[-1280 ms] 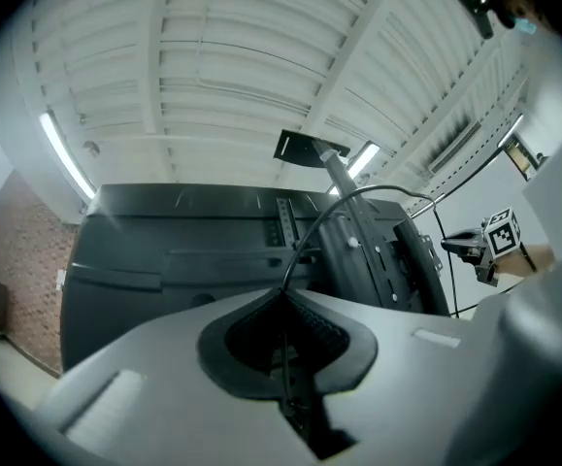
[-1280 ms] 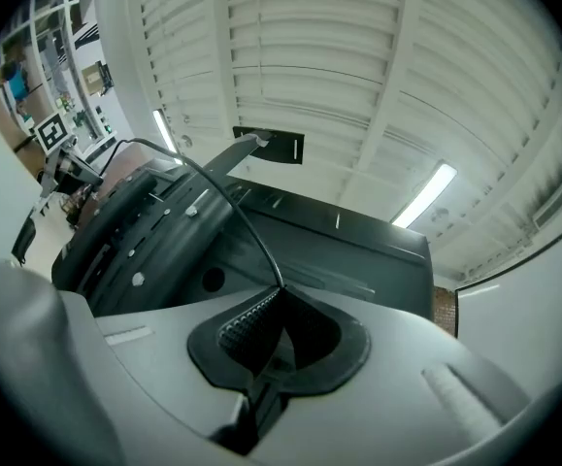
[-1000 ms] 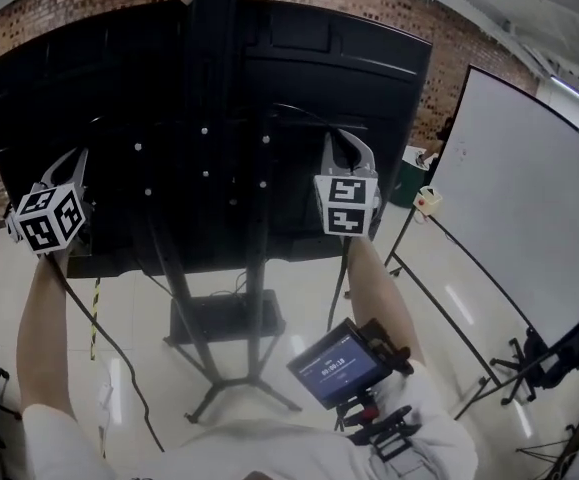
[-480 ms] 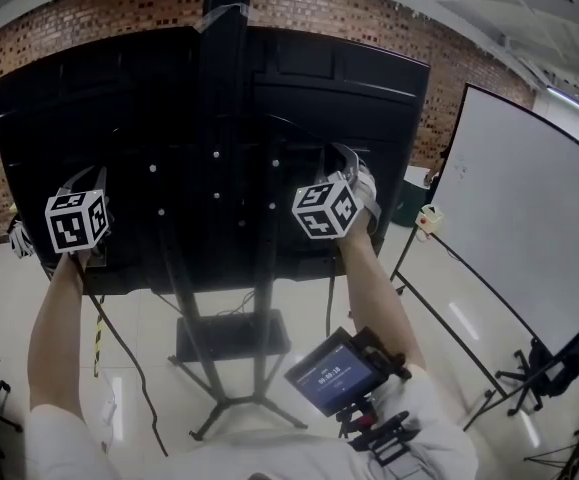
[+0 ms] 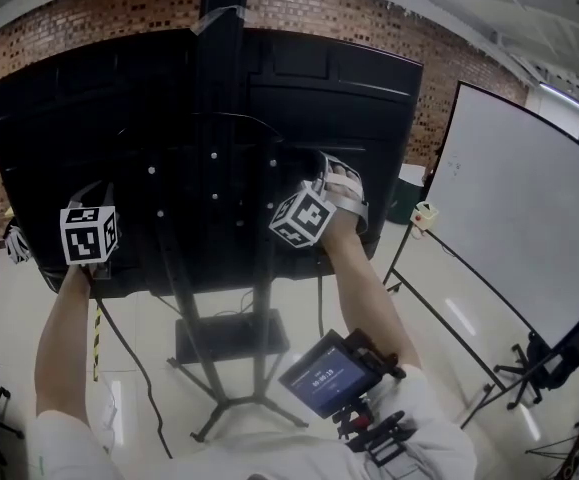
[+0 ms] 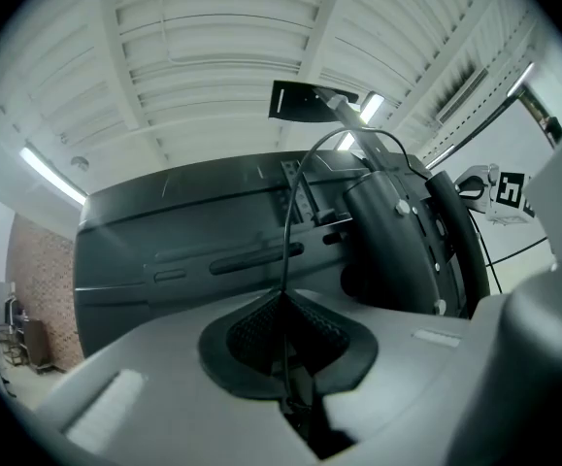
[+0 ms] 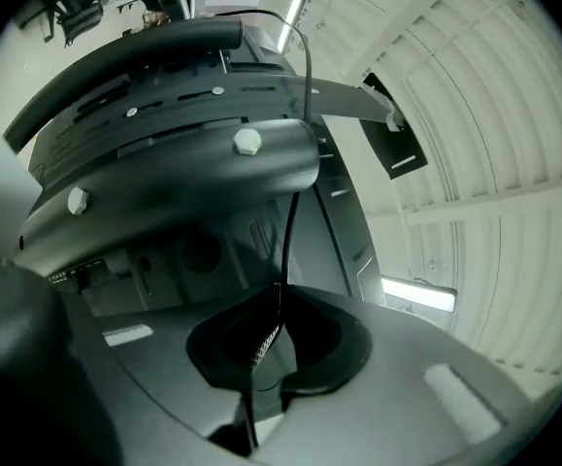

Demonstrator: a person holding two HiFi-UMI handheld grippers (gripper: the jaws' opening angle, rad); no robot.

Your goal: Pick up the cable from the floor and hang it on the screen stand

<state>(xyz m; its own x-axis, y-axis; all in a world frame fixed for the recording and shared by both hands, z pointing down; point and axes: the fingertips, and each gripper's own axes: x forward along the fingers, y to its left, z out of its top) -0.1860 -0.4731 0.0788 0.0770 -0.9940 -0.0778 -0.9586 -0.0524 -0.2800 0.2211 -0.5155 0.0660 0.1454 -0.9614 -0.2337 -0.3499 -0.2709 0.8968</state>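
The black screen (image 5: 89, 148) shows its back, mounted on the stand's dark pole (image 5: 224, 88). A thin black cable (image 5: 117, 336) climbs from the floor into my left gripper (image 5: 97, 190), which is held at the screen's lower left. The left gripper view shows that gripper (image 6: 283, 299) shut on the cable (image 6: 287, 231), which arcs over the stand's bracket (image 6: 397, 231). My right gripper (image 5: 327, 165) is close to the pole's right side. Its pads (image 7: 266, 343) have just eased apart slightly but still pinch the cable (image 7: 290, 231), which rises past the bracket (image 7: 183, 163).
A whiteboard (image 5: 529, 218) on a wheeled frame stands to the right. The stand's spread legs (image 5: 231, 398) and a black box (image 5: 229, 338) sit on the pale floor below the screen. A small display (image 5: 329, 373) is strapped to the person's chest. A brick wall lies behind.
My right gripper has rolled and shifted left toward the pole, slightly lower. My left gripper has moved right and down. Both still hold the cable.
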